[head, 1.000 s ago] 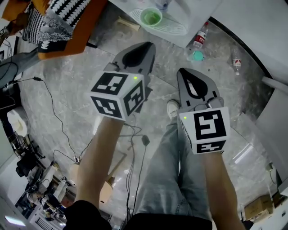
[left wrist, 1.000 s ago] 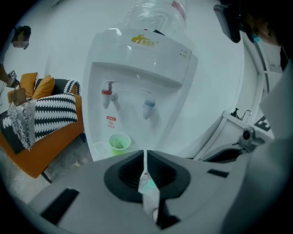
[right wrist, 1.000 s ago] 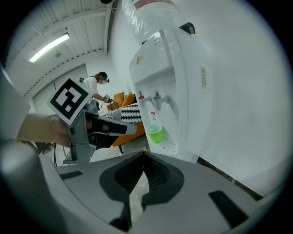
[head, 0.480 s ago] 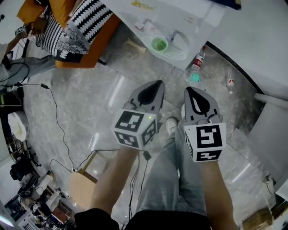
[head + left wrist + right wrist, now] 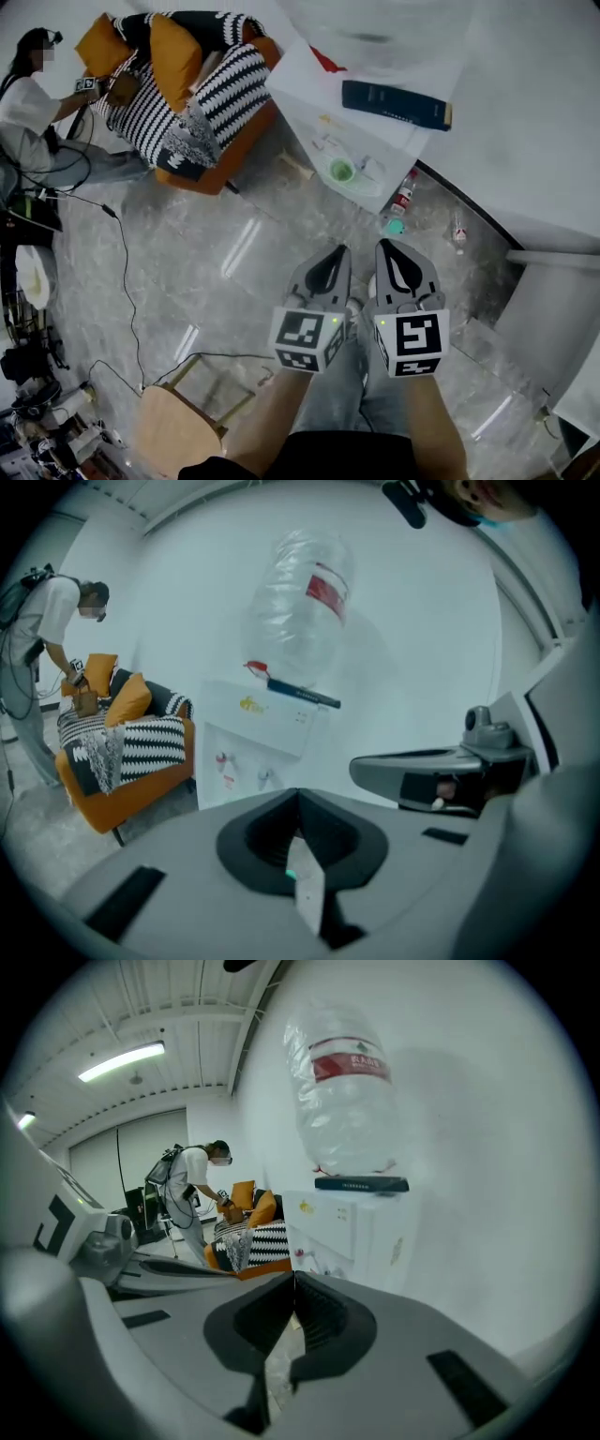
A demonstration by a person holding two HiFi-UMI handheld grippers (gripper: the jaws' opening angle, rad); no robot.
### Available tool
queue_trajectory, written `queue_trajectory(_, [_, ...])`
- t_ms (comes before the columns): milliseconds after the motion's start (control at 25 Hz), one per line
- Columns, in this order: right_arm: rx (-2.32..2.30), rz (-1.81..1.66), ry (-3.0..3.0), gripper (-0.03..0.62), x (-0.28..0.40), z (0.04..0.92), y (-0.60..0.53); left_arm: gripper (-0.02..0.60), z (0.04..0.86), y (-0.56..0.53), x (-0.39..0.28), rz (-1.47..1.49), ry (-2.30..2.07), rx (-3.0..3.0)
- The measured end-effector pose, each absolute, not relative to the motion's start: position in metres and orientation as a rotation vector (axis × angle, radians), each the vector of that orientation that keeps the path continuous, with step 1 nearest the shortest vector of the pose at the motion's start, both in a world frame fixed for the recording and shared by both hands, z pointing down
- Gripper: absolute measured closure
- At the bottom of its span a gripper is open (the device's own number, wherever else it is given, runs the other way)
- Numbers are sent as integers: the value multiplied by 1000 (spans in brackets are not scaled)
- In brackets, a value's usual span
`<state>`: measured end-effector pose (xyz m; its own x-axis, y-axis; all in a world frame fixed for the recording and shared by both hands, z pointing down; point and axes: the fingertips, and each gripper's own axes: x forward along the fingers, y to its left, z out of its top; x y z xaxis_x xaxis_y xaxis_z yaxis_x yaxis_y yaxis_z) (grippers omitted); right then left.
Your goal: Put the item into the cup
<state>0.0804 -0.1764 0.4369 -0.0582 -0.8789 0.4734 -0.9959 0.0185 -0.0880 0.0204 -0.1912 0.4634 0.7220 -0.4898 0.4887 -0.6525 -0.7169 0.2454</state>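
A small green cup [image 5: 341,172] stands on the drip tray of a white water dispenser [image 5: 309,112], well ahead of both grippers. My left gripper [image 5: 330,255] and right gripper [image 5: 392,248] hang side by side over the grey floor, both shut with nothing between their jaws. In the left gripper view the left gripper [image 5: 298,794] points at the dispenser [image 5: 258,742] and its clear bottle [image 5: 300,611]. The right gripper [image 5: 293,1279] faces the same dispenser [image 5: 352,1232]. No loose item for the cup shows.
Plastic bottles [image 5: 403,197] and a teal lid [image 5: 395,226] lie on the floor by the dispenser. An orange sofa with striped cushions [image 5: 202,94] and a person [image 5: 28,94] are at the left. Cables [image 5: 122,272] cross the floor; a wooden stool [image 5: 173,431] stands near my legs.
The head view has pulled back and tilted up: the sofa, the dispenser top and the person came into view. Both grippers sit lower in the frame and closer together, still shut.
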Motion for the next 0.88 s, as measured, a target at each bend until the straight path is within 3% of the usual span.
queue_trajectory(880, [2052,141,-2277,585,33,207,-169,568,247,-179,-36,192,-1107,2644])
